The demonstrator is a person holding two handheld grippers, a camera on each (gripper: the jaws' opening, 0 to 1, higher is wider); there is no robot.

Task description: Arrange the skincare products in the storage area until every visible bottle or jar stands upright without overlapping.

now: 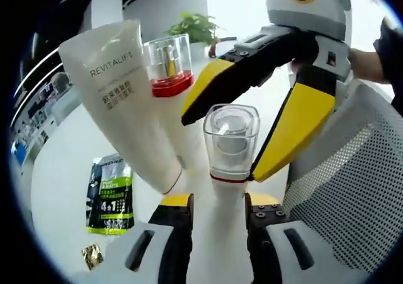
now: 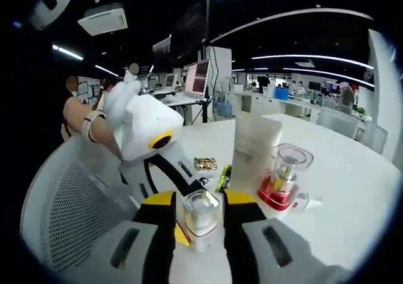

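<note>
Both hand-held grippers are on the same clear-capped bottle (image 1: 230, 147) right now. The left hand-held gripper (image 1: 217, 203) has its jaws closed against the white body low down, and the right hand-held gripper (image 1: 219, 147) is pinching the cap from above. It looks upright over the worktop (image 2: 352, 170). The tube (image 1: 123, 95) and the red-collared bottle (image 1: 169, 67) seem to be standing already, right next to each other. So I'd guess we're well along, just this bottle left to place. A sachet (image 1: 111, 194) lies flat nearby.
</note>
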